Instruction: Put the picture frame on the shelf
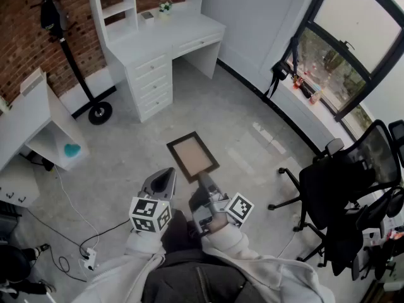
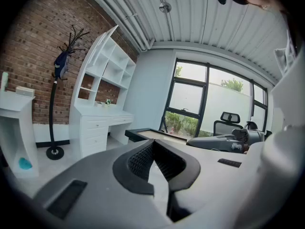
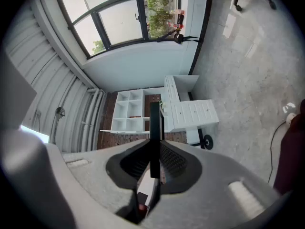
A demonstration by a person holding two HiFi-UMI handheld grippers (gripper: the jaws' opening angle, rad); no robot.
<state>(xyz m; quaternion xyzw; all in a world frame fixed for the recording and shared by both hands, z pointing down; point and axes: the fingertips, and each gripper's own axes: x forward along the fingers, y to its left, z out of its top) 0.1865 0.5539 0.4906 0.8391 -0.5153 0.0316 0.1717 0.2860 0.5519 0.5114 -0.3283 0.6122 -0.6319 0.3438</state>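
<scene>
Now the right gripper (image 1: 204, 183) is clamped on the near edge of the frame (image 1: 192, 156), held flat above the floor (image 1: 252, 137) at the middle of the head view. In the right gripper view the frame shows edge-on between its jaws. Just left of it, the left gripper (image 1: 165, 177) has its jaws pressed together on nothing. At the upper left, well apart from the frame, the shelf (image 1: 117, 4) stands over a desk (image 1: 183, 33) with a small plant (image 1: 165, 7) on it. At the left edge, an open white cubby (image 1: 47, 137) holds a teal thing (image 1: 72, 149).
</scene>
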